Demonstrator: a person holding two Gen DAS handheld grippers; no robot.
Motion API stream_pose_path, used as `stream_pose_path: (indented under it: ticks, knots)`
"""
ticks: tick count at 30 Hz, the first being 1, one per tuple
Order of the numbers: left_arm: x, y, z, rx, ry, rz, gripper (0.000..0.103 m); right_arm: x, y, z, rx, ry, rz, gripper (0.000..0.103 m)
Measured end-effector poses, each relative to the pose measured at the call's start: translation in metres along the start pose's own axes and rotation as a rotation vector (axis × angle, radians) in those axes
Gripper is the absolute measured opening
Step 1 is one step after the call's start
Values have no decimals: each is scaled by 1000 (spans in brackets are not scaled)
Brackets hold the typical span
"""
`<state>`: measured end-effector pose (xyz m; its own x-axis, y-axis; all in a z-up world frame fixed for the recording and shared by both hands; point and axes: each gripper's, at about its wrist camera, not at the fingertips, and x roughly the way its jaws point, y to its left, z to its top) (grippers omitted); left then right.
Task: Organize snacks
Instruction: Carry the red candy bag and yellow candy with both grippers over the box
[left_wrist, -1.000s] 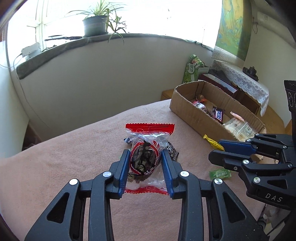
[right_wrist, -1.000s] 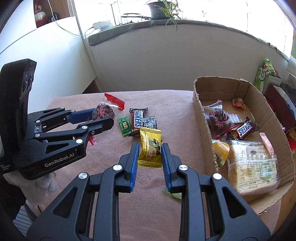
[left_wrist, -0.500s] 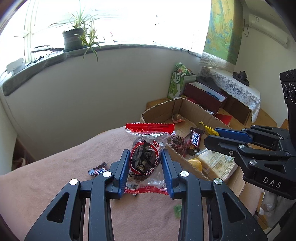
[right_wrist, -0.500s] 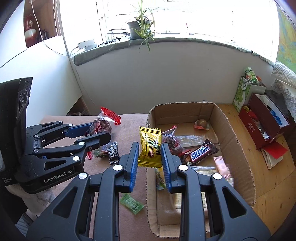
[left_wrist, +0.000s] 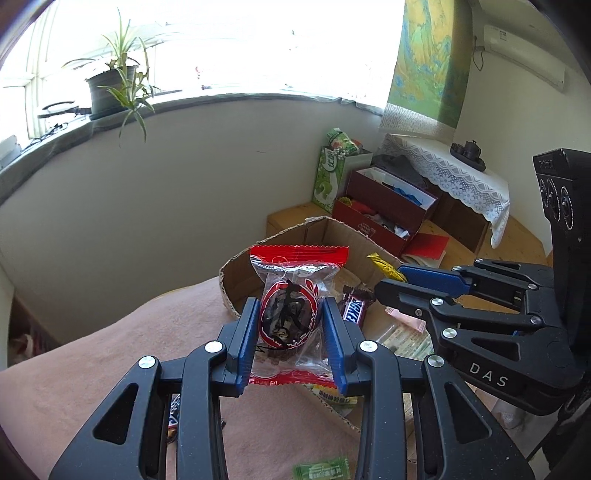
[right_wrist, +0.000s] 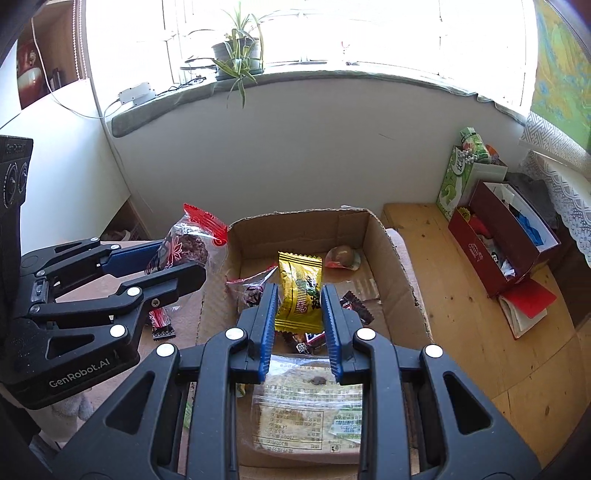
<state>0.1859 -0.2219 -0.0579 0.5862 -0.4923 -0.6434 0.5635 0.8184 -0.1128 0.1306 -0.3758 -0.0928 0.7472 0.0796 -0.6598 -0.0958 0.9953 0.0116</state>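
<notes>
Hovering over the cardboard box (right_wrist: 391, 258), right gripper (right_wrist: 299, 306) pinching the yellow packet (right_wrist: 300, 291), left gripper (left_wrist: 291, 332) pinching the red-edged date pack (left_wrist: 291, 310), both jaws probably needing to be spreading next.

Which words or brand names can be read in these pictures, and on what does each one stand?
"DAS": on the right gripper.
"GenRobot.AI": on the left gripper.
"SNICKE", partly hidden: on the chocolate bar.
Print on the red-edged snack, the yellow packet and the clear bag: not readable.
</notes>
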Motion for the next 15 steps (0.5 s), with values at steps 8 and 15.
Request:
stream_pose_path:
  ticks: [8,15]
  knots:
    - [11,-12,4,18,16,-12,32,8,-17,-2,16,13,-15,25]
    - [11,-14,7,17,10,-13,35,9,-20,-3,22,13,-29,25]
